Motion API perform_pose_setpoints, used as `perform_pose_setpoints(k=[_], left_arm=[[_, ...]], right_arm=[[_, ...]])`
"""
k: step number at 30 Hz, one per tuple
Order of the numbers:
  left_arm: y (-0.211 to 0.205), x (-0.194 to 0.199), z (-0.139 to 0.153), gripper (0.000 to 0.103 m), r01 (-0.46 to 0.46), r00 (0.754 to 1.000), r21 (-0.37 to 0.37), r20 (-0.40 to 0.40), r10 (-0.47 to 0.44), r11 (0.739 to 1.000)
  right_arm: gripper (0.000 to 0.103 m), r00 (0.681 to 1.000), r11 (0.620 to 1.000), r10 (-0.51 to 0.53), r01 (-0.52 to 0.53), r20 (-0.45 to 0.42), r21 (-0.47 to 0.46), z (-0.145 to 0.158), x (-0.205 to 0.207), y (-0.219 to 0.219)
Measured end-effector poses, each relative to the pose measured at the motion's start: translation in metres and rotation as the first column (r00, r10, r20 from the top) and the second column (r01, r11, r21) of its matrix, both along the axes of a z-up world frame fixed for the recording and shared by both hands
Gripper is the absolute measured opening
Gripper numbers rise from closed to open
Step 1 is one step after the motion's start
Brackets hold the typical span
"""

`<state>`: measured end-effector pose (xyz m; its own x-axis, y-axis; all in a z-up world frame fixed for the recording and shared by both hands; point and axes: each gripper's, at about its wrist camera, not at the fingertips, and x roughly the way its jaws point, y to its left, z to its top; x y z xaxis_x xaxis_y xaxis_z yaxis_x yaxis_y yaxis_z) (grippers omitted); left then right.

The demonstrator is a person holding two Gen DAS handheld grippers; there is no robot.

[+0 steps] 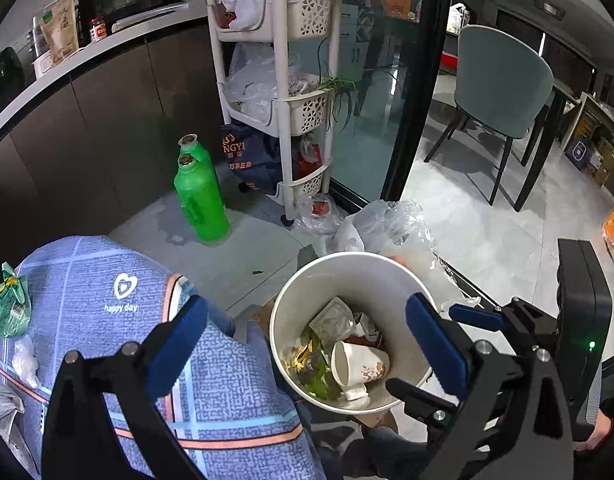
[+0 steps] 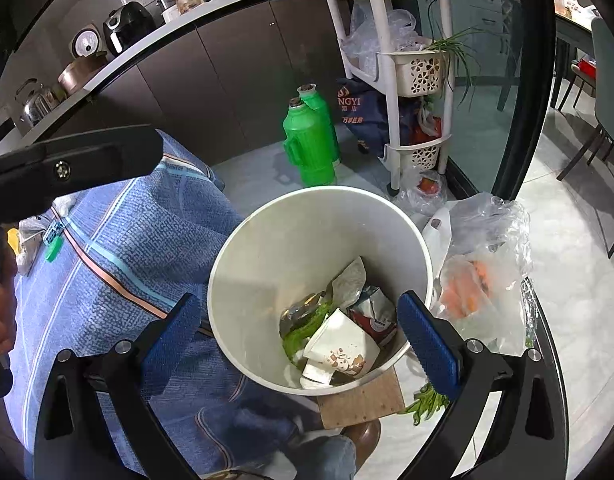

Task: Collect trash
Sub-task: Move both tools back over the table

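Note:
A white round trash bin [image 1: 307,280] [image 2: 267,240] stands on the floor beside a table covered with a blue cloth [image 1: 119,280] [image 2: 119,260]. In it lie a crushed paper cup [image 1: 359,364] [image 2: 343,348] and several wrappers [image 2: 307,316]. My left gripper [image 1: 307,348] is open and empty above the bin's rim. My right gripper [image 2: 303,340] is open and empty above the bin; it also shows in the left wrist view [image 1: 439,356]. A green wrapper [image 1: 9,308] and clear plastic scraps [image 1: 25,360] lie on the cloth at the left.
Two green thermos flasks [image 1: 199,196] [image 2: 311,140] stand on the floor by dark cabinets. A white basket rack [image 1: 291,80] [image 2: 407,72] stands behind. Plastic bags [image 1: 383,224] [image 2: 483,264] lie right of the bin. A grey chair [image 1: 503,92] is at the far right.

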<state>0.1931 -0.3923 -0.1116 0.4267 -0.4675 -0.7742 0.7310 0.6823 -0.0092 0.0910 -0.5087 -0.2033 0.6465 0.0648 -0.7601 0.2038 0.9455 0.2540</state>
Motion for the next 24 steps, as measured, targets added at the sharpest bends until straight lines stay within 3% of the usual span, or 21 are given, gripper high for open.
perform_pose_setpoints(k=[15,24], left_arm=[[0.025,-0.007,0.029,0.099,-0.042,0.999,-0.031,0.022,0.043,0.999],[0.062,-0.018,0.059,0.099,-0.108,0.993,-0.045,0.04,0.11,0.993]], right_arm=[[0.095,0.999,1.0,0.008,-0.007,0.039,-0.026,0.027,-0.013,0.01],[0.095,0.997,0.998,0.032,-0.028,0.074,-0.056,0.065,-0.022,0.032]])
